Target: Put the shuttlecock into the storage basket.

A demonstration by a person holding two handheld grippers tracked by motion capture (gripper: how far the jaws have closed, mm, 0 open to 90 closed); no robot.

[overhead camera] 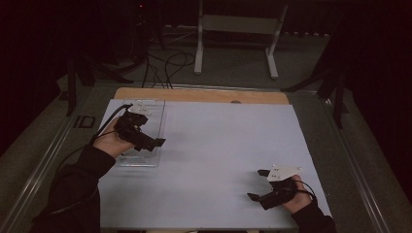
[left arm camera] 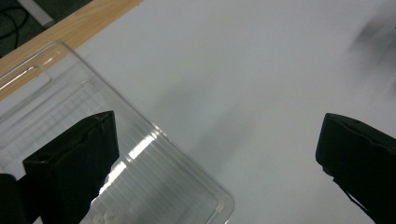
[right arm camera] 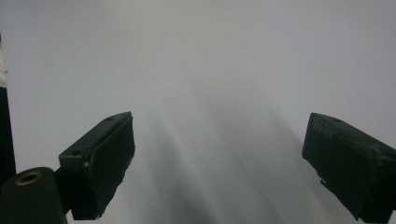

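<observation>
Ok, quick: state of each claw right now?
Left claw: open, holding nothing, over the clear plastic tray.
Right claw: open, holding nothing, above the white table sheet.

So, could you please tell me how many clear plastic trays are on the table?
1. The clear plastic tray lies at the table's far left, along the white sheet edge, under the open left tool. The right tool hovers over bare sheet.
</observation>
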